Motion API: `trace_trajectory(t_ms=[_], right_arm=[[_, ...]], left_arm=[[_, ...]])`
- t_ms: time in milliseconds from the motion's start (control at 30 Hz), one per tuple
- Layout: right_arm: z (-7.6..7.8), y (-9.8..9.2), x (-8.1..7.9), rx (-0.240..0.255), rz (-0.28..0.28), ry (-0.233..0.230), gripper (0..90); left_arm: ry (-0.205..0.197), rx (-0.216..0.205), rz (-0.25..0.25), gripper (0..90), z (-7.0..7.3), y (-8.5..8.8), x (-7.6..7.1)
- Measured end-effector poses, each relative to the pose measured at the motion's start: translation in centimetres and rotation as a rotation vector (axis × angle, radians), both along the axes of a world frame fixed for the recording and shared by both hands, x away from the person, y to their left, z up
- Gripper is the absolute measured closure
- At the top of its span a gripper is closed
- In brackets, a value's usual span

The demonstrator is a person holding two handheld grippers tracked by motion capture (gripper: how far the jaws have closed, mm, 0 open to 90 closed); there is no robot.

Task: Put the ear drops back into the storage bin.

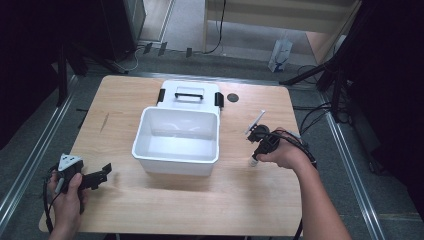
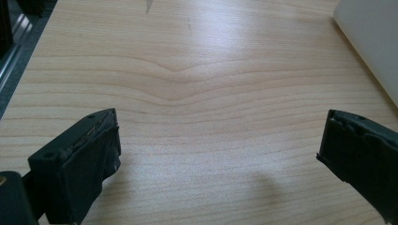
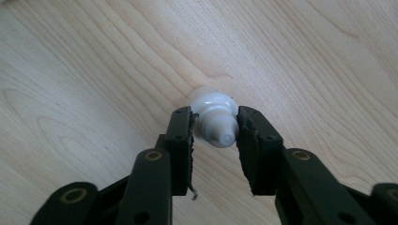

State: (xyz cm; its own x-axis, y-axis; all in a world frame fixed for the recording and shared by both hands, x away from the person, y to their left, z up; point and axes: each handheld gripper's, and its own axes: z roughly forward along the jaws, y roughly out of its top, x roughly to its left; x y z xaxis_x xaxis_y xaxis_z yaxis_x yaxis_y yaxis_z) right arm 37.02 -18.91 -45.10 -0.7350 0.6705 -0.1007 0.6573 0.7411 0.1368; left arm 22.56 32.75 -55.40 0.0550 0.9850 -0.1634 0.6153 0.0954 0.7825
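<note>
Right gripper [image 3: 215, 126] clamped on small white tube [image 3: 217, 119] near table's [image 1: 200, 200] right edge. Lift straight, keep squeeze gentle, carry to white bin [image 1: 150, 150]. Left gripper [image 2: 218, 154] wide apart, holding nothing.

left gripper [image 2: 218, 150] agape, right gripper [image 3: 215, 129] clamped

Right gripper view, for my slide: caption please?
Right tool clamps a small white capped tube above the wooden table.
</note>
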Motion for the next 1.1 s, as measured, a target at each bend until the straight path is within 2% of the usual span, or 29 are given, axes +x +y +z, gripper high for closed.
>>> trace_trajectory(t_ms=[167, 333, 433, 500, 600, 733, 767, 1000, 1100], right_arm=[[-0.1, 0.1, 0.3, -0.011, -0.007, 0.02, 71.8], [0.2, 0.3, 0.3, 0.005, -0.001, 0.035, 72.2], [0.6, 0.4, 0.3, 0.019, 0.003, 0.028, 72.2], [1.6, 0.8, 0.3, 0.036, 0.008, 0.021, 72.3], [2.2, 1.1, 0.3, 0.036, 0.02, 0.015, 72.3], [3.9, 2.0, 0.2, 0.041, 0.052, 0.003, 72.2], [3.9, 2.0, 0.2, 0.041, 0.052, 0.003, 72.2], [6.8, 3.5, 0.4, 0.07, 0.073, -0.011, 72.2], [7.5, 4.0, 0.4, 0.069, 0.079, -0.018, 72.2]], left_arm=[[0.0, 0.001, 0.0, 0.1, 0.0, 0.0, 0.0], [0.001, 0.004, -0.001, 0.1, 0.0, 0.0, 0.0], [0.001, 0.005, -0.001, 0.1, 0.0, 0.0, 0.0], [0.002, 0.005, -0.001, 0.1, 0.0, 0.0, 0.0], [0.002, 0.006, -0.002, 0.1, 0.0, 0.0, 0.0], [0.003, 0.005, -0.001, 0.1, 0.0, -0.1, 0.0], [0.003, 0.004, -0.001, 0.1, 0.0, -0.1, 0.0], [0.002, 0.005, 0.002, 0.1, 0.0, 0.0, 0.1], [0.003, 0.003, 0.002, 0.1, 0.0, 0.0, 0.1]])
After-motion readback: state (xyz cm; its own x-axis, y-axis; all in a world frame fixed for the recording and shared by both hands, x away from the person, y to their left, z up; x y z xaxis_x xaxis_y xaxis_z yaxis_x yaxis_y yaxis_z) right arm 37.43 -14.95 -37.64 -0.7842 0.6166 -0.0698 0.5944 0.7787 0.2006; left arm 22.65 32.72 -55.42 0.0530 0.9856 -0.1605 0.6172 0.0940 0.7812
